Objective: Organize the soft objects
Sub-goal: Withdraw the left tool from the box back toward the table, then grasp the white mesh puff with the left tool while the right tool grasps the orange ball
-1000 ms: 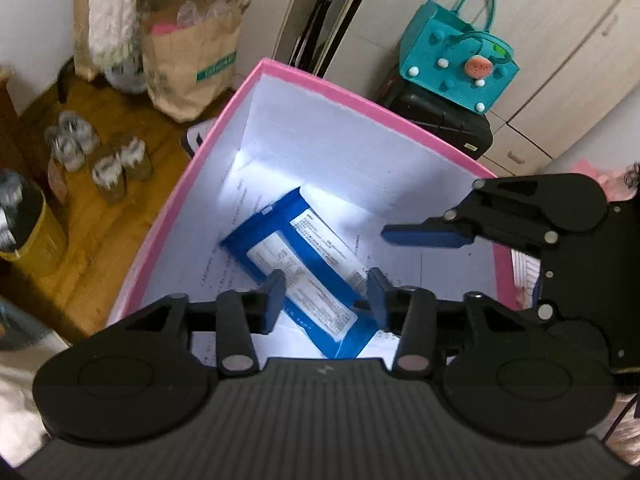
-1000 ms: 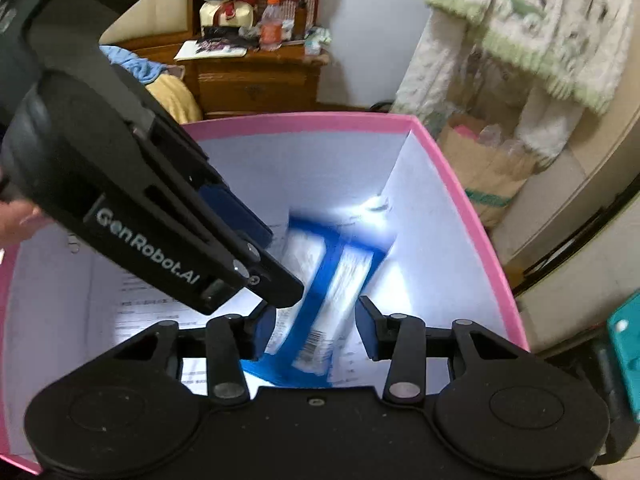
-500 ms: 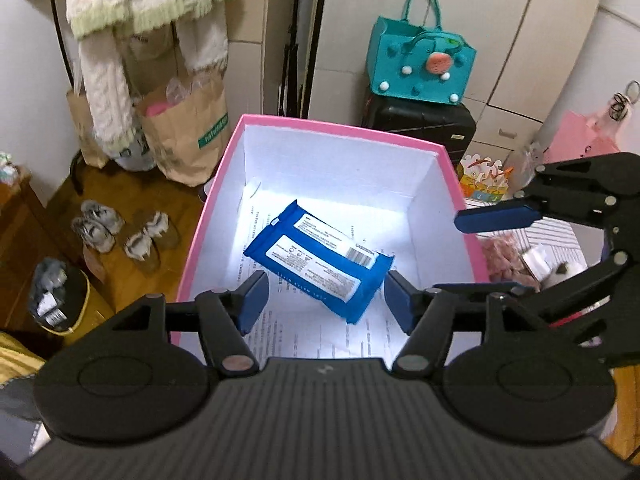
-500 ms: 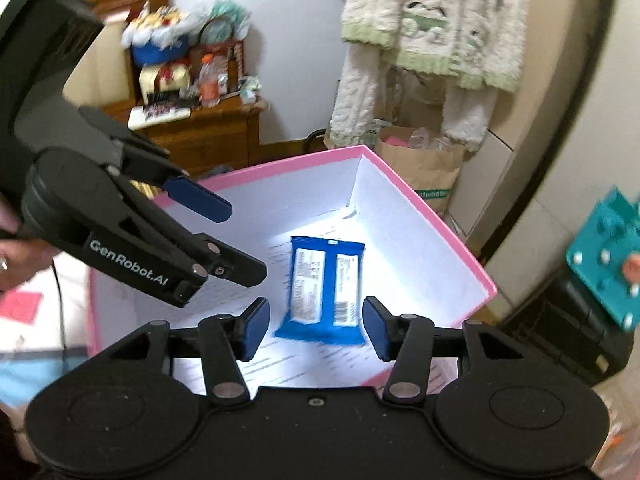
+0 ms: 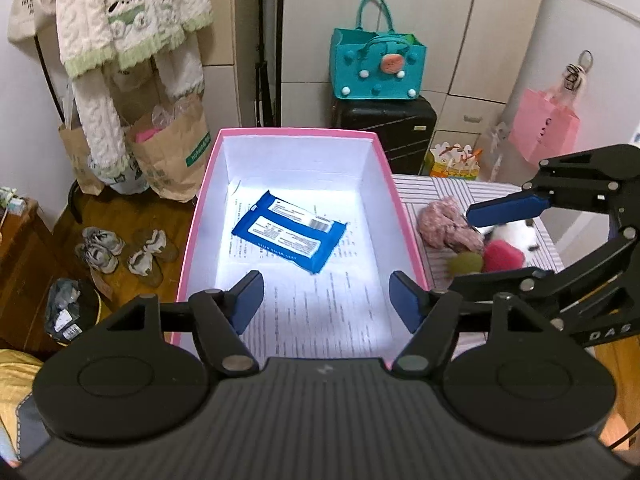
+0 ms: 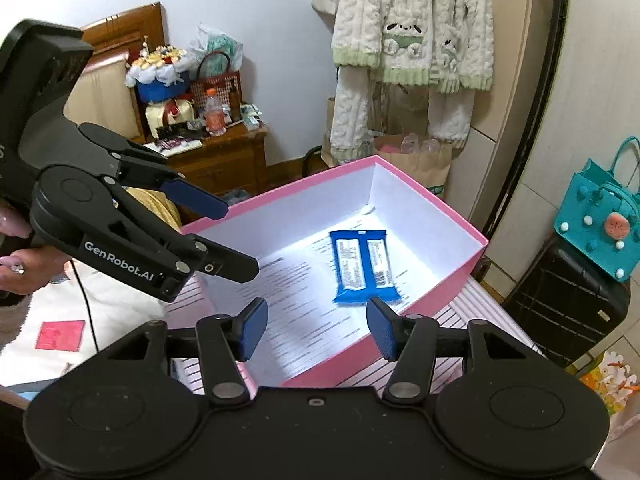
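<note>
A packet lies flat in the box, toward its far end. The box stands on the counter. Right of the box, a heap of soft toys rests on the counter.

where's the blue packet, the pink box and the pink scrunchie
blue packet [image 5: 289, 235], left wrist view, middle of its printed face
pink box [image 5: 392, 178], left wrist view, right rim
pink scrunchie [image 5: 444, 228], left wrist view, middle of the fabric

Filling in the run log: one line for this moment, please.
left gripper: open, empty | right gripper: open, empty | blue pack: in pink box
</note>
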Demonstrator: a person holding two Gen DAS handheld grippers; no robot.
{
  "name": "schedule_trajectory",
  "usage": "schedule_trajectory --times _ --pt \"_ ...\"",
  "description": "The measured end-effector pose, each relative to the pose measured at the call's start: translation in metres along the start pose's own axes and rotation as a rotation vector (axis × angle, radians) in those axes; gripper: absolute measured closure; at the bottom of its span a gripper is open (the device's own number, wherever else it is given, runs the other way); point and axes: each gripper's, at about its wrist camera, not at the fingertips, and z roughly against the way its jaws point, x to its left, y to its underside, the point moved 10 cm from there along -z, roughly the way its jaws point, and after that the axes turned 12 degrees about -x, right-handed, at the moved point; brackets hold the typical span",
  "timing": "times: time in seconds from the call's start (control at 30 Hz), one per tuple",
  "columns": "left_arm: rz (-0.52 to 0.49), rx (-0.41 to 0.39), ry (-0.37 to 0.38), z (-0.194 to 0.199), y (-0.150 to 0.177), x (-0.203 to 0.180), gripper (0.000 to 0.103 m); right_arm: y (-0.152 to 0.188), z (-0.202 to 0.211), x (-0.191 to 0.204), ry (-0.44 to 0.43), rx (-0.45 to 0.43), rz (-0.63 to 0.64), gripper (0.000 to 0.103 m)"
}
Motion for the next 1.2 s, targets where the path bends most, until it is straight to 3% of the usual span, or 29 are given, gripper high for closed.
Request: schedule_trajectory --times 0.6,0.9,1.2 --pt "-0.102 0.058 0.091 0.059 0.036 -0.053 0.028 0.027 0.08 0.043 -0.023 -0.059 -0.012 0.038" --pt "-0.151 0.101 0.146 0.055 0.057 -0.081 0.027 0.062 0.102 0.042 -0.001 -0.061 -0.047 0.035" --pt "-0.182 0.132 0.251 0.031 0.074 -0.121 0.027 0.12 0.113 0.019 0.064 -0.035 -0.128 0.035"
